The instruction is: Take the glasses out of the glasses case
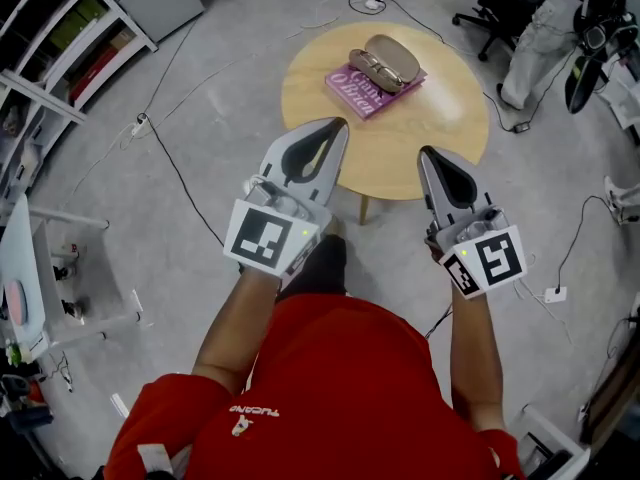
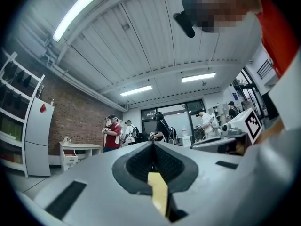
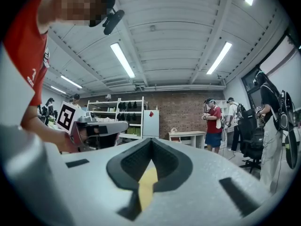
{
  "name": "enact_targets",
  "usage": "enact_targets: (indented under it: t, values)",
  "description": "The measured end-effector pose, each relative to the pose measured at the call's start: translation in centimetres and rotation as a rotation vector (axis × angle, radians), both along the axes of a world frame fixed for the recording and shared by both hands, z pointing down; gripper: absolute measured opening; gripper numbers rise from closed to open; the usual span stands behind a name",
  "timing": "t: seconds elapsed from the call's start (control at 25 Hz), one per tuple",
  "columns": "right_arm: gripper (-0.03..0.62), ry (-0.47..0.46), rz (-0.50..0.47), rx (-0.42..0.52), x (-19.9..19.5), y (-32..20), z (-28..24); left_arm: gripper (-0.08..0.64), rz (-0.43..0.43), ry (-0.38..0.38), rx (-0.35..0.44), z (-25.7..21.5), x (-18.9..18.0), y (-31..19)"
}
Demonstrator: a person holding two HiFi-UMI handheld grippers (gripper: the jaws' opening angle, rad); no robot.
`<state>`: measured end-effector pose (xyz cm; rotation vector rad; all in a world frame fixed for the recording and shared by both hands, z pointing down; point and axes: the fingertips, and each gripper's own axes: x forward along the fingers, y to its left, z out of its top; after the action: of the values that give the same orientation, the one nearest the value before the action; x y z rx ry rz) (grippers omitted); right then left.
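The glasses (image 1: 371,68) lie outside the glasses case (image 1: 394,56). They rest on the cover of a pink book (image 1: 352,85), right against the case's nearer side; whether frame and case actually touch cannot be told. The case, tan and lid down, sits on the same book. Book, case and glasses are all on the far part of a round wooden table (image 1: 420,123), ahead of both sets of jaws and roughly between the lines along which they point. The left gripper (image 1: 340,126) has its jaws closed tip to tip with nothing between them, and its tips reach over the near edge of the table, well apart from the book. The right gripper (image 1: 424,154) is likewise closed and empty, its tips also over the near edge and further from the glasses. Cables (image 1: 175,163) trail over the grey floor (image 1: 230,68) beside the left gripper.
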<state>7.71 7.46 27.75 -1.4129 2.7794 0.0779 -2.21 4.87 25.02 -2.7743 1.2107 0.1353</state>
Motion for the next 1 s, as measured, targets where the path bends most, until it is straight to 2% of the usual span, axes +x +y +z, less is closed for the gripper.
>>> enact_targets:
  t: [0.12, 0.28, 0.56, 0.76, 1.0]
  values:
    - [0.005, 0.008, 0.016, -0.018, 0.2, -4.2, 0.4, 0.01, 0.008, 0.006, 0.008, 0.1, -0.1, -4.2]
    - [0.005, 0.016, 0.034, -0.034, -0.1, -10.0, 0.5, 0.011, 0.036, -0.012, -0.03, 1.0, -0.3, -9.6]
    - [0.005, 0.034, 0.071, -0.081, -0.3, -19.3, 2.0, 0.01, 0.077, -0.029, -0.044, 1.7, -0.7, -18.6]
    - [0.005, 0.07, 0.094, -0.129, -0.2, -23.9, 3.9, 0.01, 0.112, -0.047, -0.054, 2.7, -0.5, -23.0]
    - [0.005, 0.135, 0.099, -0.197, 0.5, -28.2, 6.9, 0.01, 0.115, -0.039, -0.083, 4.4, -0.6, -26.7]
